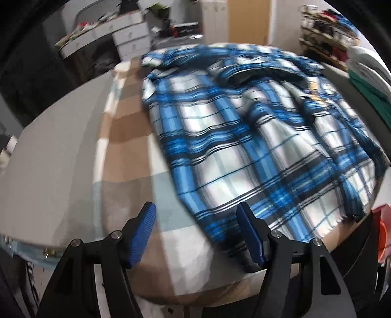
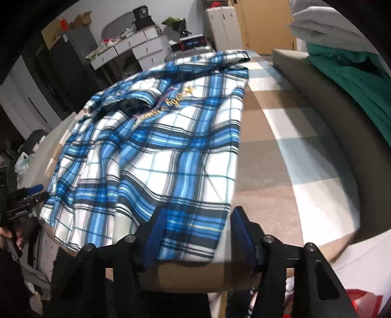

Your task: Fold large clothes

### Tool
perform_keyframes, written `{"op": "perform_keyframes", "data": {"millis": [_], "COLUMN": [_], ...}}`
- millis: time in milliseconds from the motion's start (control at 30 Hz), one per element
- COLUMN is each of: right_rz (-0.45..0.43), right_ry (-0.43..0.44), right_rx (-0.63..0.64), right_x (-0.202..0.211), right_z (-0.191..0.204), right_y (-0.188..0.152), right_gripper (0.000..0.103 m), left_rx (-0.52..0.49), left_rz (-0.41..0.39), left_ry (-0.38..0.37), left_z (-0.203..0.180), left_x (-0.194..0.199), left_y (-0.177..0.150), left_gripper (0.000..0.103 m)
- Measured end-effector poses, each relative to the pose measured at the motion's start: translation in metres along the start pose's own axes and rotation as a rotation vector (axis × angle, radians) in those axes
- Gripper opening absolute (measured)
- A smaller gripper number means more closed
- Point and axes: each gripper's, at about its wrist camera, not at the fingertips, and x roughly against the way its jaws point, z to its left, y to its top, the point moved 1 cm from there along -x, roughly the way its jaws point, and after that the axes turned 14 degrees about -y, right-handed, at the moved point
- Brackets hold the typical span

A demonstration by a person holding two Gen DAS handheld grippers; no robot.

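A large blue, white and black plaid shirt point(image 1: 244, 137) lies spread and wrinkled on a table with a beige, white and pale-blue checked cover point(image 1: 127, 127). Gold lettering with a star point(image 2: 168, 101) shows near its dark collar. My left gripper point(image 1: 195, 208) hangs open over the cover at the shirt's near left hem, with nothing between its blue pads; its right finger point(image 1: 249, 234) is at the hem's edge. My right gripper point(image 2: 199, 212) stands open with the shirt's point(image 2: 151, 156) near right hem corner lying between its fingers. The left gripper point(image 2: 31, 193) also shows at the shirt's other corner.
A green cloth point(image 2: 347, 71) and a grey pillow point(image 2: 325, 22) are piled at the table's right side. White drawers point(image 2: 144, 46) and cluttered furniture stand behind the table. The near table edge point(image 2: 195, 276) runs just under both grippers. A red object point(image 1: 381, 232) sits at the right.
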Motion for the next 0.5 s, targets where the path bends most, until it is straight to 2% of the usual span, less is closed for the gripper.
{"op": "perform_keyframes", "data": {"millis": [33, 67, 100, 167, 267, 300, 333, 367, 433, 500], "right_rz": [0.009, 0.017, 0.044, 0.071, 0.061, 0.05, 0.039, 0.035, 0.061, 0.085], "right_ry": [0.022, 0.064, 0.151, 0.275, 0.487, 0.526, 0.545, 0.529, 0.48, 0.417], "right_rx": [-0.014, -0.033, -0.063, -0.155, -0.305, -0.331, -0.346, -0.348, -0.311, -0.281], "right_x": [-0.003, -0.004, -0.007, -0.013, -0.012, -0.011, -0.01, -0.009, -0.012, -0.018], "right_z": [0.001, 0.001, 0.0, -0.009, -0.026, -0.029, -0.031, -0.032, -0.027, -0.022], "right_y": [0.002, 0.004, 0.007, 0.011, 0.015, 0.016, 0.017, 0.017, 0.017, 0.014], "right_gripper": [0.048, 0.035, 0.02, 0.015, 0.014, 0.014, 0.014, 0.017, 0.017, 0.017], "left_rx": [0.018, 0.04, 0.074, 0.135, 0.202, 0.224, 0.249, 0.281, 0.363, 0.42], "left_rz": [0.017, 0.026, 0.034, 0.042, 0.021, 0.02, 0.017, 0.009, -0.002, -0.015], "left_ry": [-0.017, -0.042, -0.085, -0.17, -0.339, -0.4, -0.444, -0.48, -0.6, -0.654], "left_z": [0.004, 0.008, 0.012, 0.017, 0.023, 0.025, 0.027, 0.031, 0.039, 0.043], "left_x": [-0.002, -0.003, -0.005, -0.008, -0.006, -0.007, -0.008, -0.008, -0.012, -0.012], "left_y": [0.0, 0.001, 0.001, 0.001, 0.004, 0.006, 0.007, 0.008, 0.01, 0.01], "left_gripper": [0.065, 0.065, 0.064, 0.067, 0.069, 0.07, 0.07, 0.07, 0.07, 0.07]}}
